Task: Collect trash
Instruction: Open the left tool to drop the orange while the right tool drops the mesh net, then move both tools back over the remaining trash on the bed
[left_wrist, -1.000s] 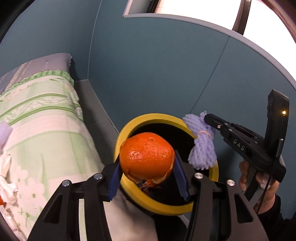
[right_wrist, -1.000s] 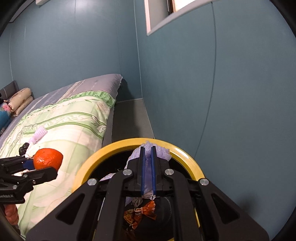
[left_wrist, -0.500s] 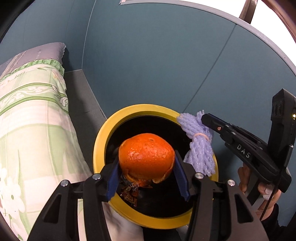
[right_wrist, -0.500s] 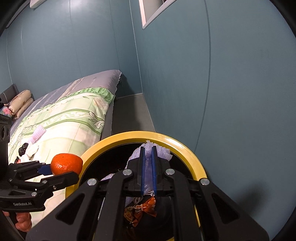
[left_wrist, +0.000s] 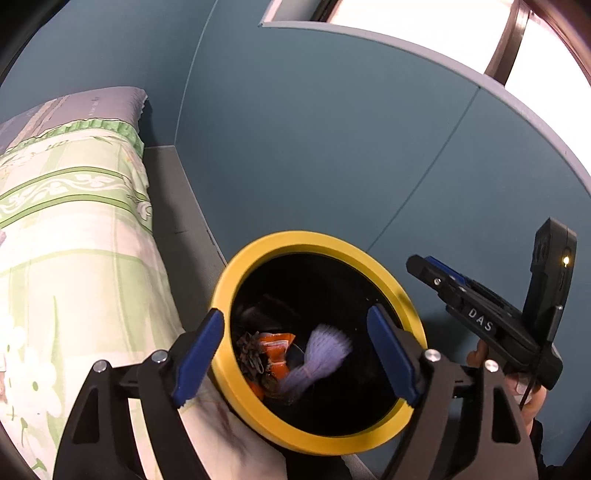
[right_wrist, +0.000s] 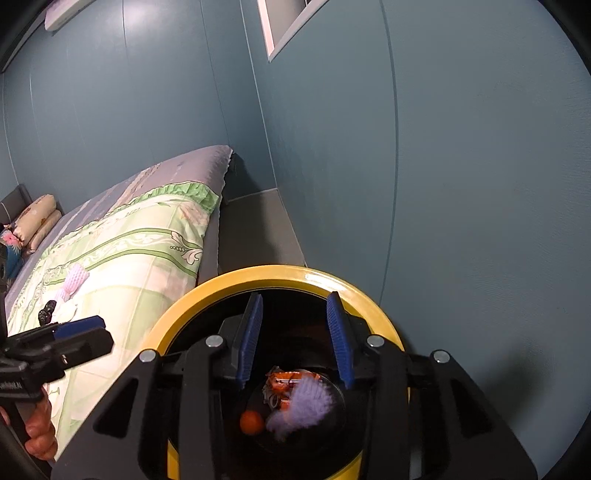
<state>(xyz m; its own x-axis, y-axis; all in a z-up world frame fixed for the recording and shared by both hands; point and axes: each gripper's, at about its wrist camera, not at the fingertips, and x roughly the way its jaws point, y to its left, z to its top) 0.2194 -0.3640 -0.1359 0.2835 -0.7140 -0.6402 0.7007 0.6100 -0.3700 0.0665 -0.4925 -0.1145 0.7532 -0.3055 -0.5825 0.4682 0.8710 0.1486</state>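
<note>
Left gripper (left_wrist: 295, 354): hovering over the near rim of the bin, blue fingers (left_wrist: 199, 350) standing wide apart and gripping nothing; jaws having just been opening.
Right gripper (right_wrist: 295, 339): hanging directly above the bin mouth, fingers (right_wrist: 251, 339) parted partway with nothing between them; jaws having just been opening. In the left wrist view it is showing at the right of the bin, held by a hand (left_wrist: 524, 391).
Trash bin (left_wrist: 266, 243): black inside with a yellow rim, standing on the floor between the bed at left and the wall at right.
Purple foam net (right_wrist: 306, 406): lying blurred in the bottom of the bin, clear of both grippers.
Orange (right_wrist: 252, 422): sitting at the bin bottom, just left of the purple foam net.
Orange wrapper (left_wrist: 275, 350): lying in the bin beside the net, next to a dark crumpled scrap.
Bed (right_wrist: 122, 251): stretching from near left to far, covered with a green floral quilt.
Pink foam net (right_wrist: 75, 277): lying on the quilt, left of the bin and well apart from it.
Small black item (right_wrist: 47, 310): resting on the quilt near the pink foam net; too small to identify.
Pillows (right_wrist: 37, 218): stacking at the far left end of the bed.
Wall (right_wrist: 461, 166): teal, running along the right side to the far corner.
</note>
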